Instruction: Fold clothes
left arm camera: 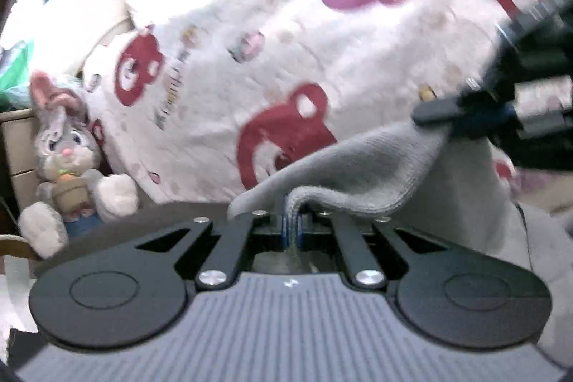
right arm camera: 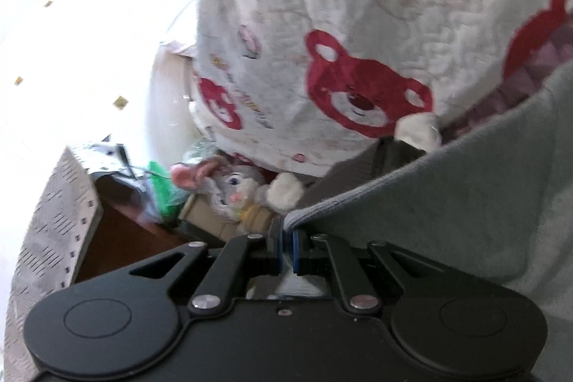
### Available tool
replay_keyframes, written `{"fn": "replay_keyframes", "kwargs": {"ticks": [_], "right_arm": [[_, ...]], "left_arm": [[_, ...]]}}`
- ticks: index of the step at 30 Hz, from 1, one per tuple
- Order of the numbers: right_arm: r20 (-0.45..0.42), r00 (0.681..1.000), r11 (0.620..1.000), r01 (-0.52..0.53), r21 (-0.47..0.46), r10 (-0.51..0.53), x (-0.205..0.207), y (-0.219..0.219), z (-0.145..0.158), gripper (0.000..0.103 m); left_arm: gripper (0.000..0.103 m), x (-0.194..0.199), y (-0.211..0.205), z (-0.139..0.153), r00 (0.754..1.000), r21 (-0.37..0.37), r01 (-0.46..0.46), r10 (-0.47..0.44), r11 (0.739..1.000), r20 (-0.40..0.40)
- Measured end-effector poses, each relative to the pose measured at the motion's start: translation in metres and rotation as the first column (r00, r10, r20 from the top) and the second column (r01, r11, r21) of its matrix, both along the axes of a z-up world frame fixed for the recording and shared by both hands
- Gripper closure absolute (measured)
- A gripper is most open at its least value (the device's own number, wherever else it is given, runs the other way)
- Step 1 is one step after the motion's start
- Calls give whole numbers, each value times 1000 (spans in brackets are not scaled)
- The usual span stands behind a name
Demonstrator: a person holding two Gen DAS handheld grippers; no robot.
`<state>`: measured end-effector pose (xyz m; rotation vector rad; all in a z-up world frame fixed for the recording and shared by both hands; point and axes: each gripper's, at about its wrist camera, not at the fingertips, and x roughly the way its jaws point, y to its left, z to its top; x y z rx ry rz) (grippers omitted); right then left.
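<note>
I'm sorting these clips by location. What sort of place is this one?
Most likely a bedroom at home. A quilt printed with red bears fills the background like a bedspread, a plush bunny sits beside it, and both claws grip a grey garment for folding.

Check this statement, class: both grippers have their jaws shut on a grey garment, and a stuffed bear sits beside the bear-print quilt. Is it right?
One detail is wrong. The toy beside the bear-print quilt is a stuffed rabbit, as the left wrist view shows. The rest holds: the left gripper and right gripper both have their jaws shut on the grey garment.
</note>
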<state>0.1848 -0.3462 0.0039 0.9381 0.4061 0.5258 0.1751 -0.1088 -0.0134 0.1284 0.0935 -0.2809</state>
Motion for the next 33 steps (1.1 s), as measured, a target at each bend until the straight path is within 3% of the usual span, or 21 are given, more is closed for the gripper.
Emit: {"fn": "replay_keyframes", "kwargs": {"ticks": [2, 9, 11, 13, 15, 18, 21, 22, 26, 29, 33], "right_arm": [[16, 1000, 1000, -11, -10, 11, -1, 0, 3, 95], [76, 997, 1000, -8, -19, 9, -4, -1, 4, 98], [100, 994, 996, 58, -63, -51, -7, -2, 7, 98], [14, 989, 976, 150, -160, -150, -6, -8, 0, 93], [-74, 971, 941, 200, -274, -228, -4, -12, -7, 93], [-152, 945, 881, 202, -428, -291, 0, -14, -16, 92], [-192, 941, 852, 150, -502, -279, 7, -11, -29, 86], [-197, 943, 857, 140, -495, -268, 8, -10, -34, 86], [-171, 949, 903, 182, -389, -265, 7, -13, -44, 86], [-177, 961, 914, 132, -384, -214, 11, -8, -52, 85], [-254, 946, 910, 88, -405, -204, 17, -6, -78, 85]], "left_arm": [[99, 1, 8, 9, 1000, -12, -23, 23, 1000, 20], [99, 16, 16, 28, 997, 122, -49, 42, 991, 61], [99, 34, 17, 27, 1000, 125, -24, 24, 992, -1], [99, 54, 21, 21, 995, 88, -16, 24, 996, -99], [99, 65, 21, 12, 989, 86, -18, 30, 996, -146], [99, 74, 17, 18, 993, 174, 18, 2, 985, -114], [98, 95, 16, 45, 998, 265, 48, -35, 963, -51], [98, 106, 17, 56, 999, 296, 52, -46, 954, -26], [96, 132, 36, 67, 991, 245, 62, -30, 968, -132], [95, 152, 50, 76, 977, 205, 66, -22, 976, -211], [92, 178, 68, 87, 949, 152, 66, -15, 986, -314]]}}
